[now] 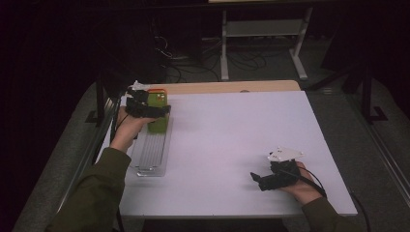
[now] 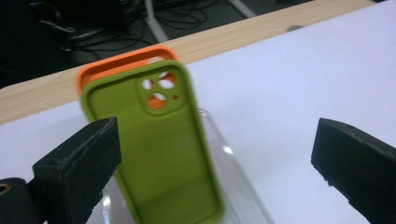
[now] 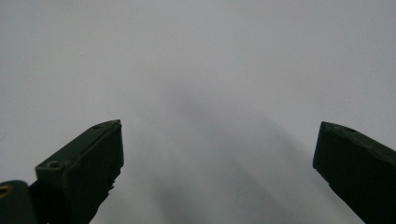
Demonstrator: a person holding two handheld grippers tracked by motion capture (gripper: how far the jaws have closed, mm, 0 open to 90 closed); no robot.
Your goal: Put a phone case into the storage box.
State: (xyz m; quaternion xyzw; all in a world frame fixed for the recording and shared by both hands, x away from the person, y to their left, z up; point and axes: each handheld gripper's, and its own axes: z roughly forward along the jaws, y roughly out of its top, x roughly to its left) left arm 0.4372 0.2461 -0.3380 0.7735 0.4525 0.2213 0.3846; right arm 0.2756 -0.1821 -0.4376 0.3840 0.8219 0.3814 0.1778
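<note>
Green phone case upright in clear rack, camera cutout topmost.

Left gripper at table's 10 o'clock, jaws wide apart, nothing pinched, pads clear. Left forearm in olive sleeve reaches up from 7 o'clock. Right gripper at 4 o'clock, low over surface, jaws spread, nothing between; right hand wraps its body.

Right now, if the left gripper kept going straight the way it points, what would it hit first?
Probably the green phone case, which stands in the clear rack right ahead, between the open jaws of the left gripper and nearer the left one. The orange case stands just behind it.
</note>
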